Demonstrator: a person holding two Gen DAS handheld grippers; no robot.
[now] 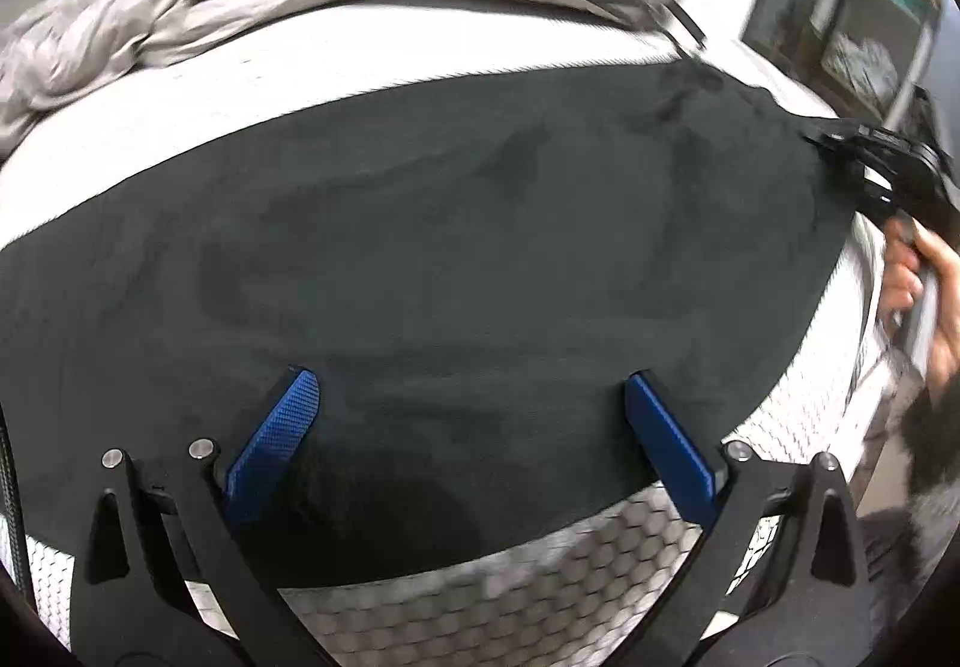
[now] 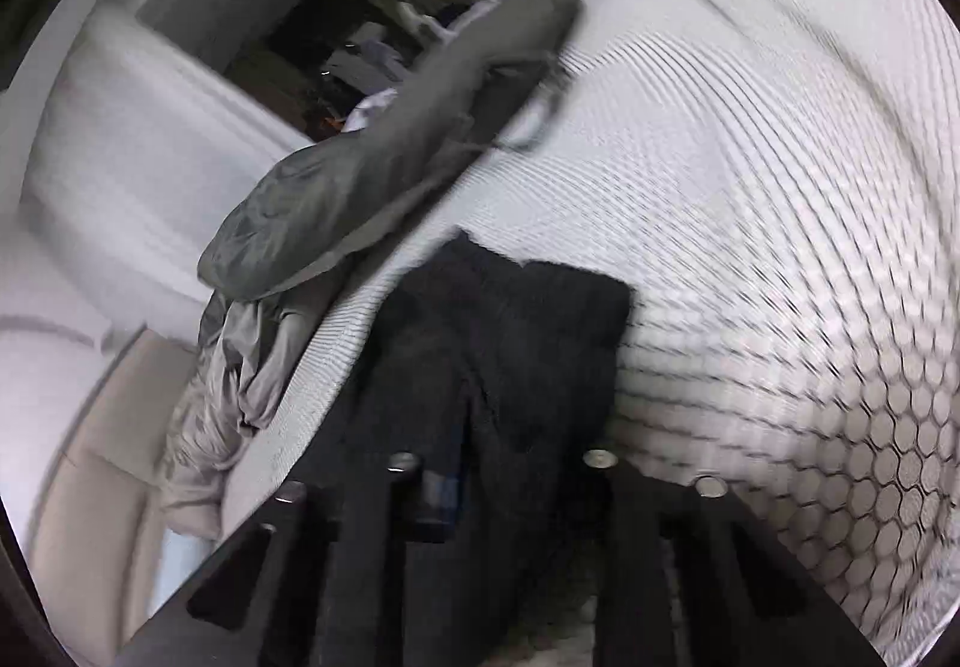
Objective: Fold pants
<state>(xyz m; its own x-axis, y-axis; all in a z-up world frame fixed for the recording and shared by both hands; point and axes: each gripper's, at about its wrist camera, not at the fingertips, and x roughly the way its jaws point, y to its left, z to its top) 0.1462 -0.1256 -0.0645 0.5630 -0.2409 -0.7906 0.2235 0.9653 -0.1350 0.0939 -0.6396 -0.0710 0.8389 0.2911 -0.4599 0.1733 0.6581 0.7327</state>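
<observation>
Dark pants (image 1: 456, 247) lie spread flat across a white bed with a honeycomb-patterned cover (image 1: 540, 595). My left gripper (image 1: 468, 391) is open just above the near part of the pants, its blue pads (image 1: 282, 427) wide apart and holding nothing. My right gripper (image 1: 840, 138) is at the pants' far right corner in the left wrist view. In the blurred right wrist view the right gripper (image 2: 474, 415) is shut on a bunched fold of the dark pants (image 2: 516, 331), which hang over its fingers.
A crumpled grey garment (image 1: 180, 12) lies at the far left of the bed, and it also shows in the right wrist view (image 2: 372, 169). The bed's right edge (image 1: 852, 367) is close to the person's hand (image 1: 924, 295). A dark doorway (image 2: 336, 36) shows beyond.
</observation>
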